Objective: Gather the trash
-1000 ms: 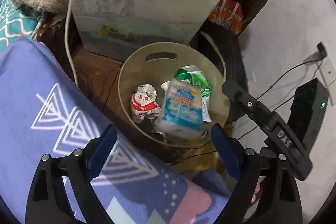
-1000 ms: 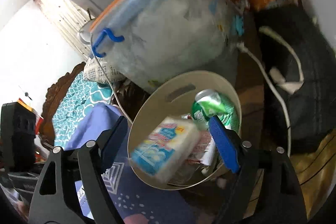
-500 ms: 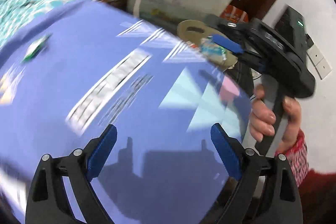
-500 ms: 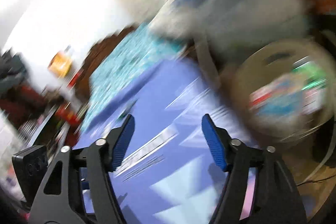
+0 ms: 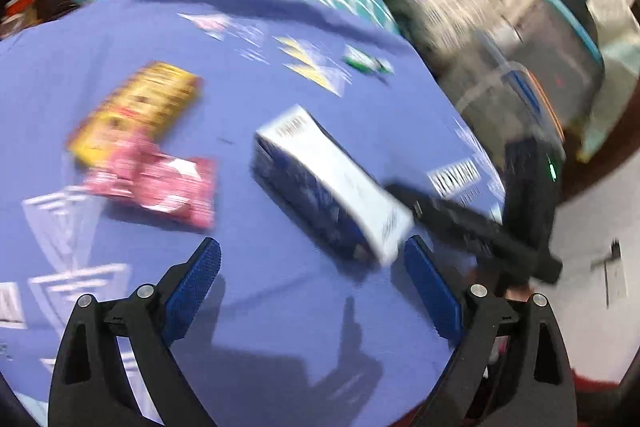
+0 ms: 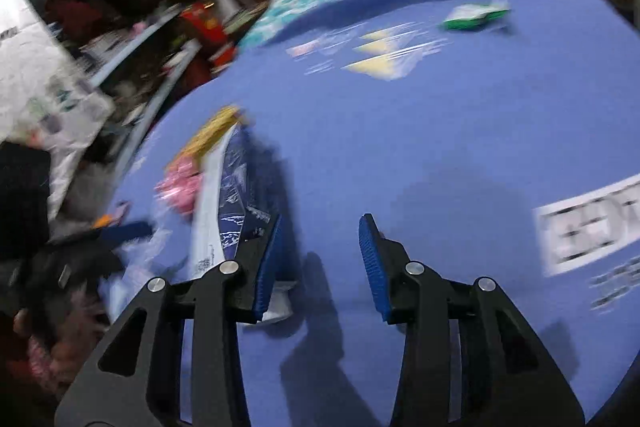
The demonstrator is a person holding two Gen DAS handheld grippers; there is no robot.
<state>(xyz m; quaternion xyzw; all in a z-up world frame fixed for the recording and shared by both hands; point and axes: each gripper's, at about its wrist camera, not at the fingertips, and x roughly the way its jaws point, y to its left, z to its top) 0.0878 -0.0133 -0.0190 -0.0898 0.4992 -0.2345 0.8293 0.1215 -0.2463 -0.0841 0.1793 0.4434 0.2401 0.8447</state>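
On the purple bedspread (image 5: pixel 280 307) lie 4 pieces of trash: a blue-and-white box (image 5: pixel 328 183), a pink wrapper (image 5: pixel 160 183), a yellow wrapper (image 5: pixel 140 107) touching it, and a small green wrapper (image 5: pixel 366 63) farther off near the bed's far edge. My left gripper (image 5: pixel 312 287) has its jaws spread wide and empty, the box's near end lying just ahead, toward my right jaw. My right gripper (image 6: pixel 320 259) is also spread, less widely, holding nothing; the box (image 6: pixel 224 195) sits just outside its left jaw, so it is not lined up.

I judge the box is the next pick. To do it well I should centre 1 pair of jaws across the box's narrow width, come down until both pads flank its long sides, then close; gripping near the middle should stop it from swinging.

Both views are blurred, so fine detail is unclear. My 2 grippers crowd the same box and could collide. A patterned pillow (image 5: pixel 432 7) and clutter beside the bed stand clear.
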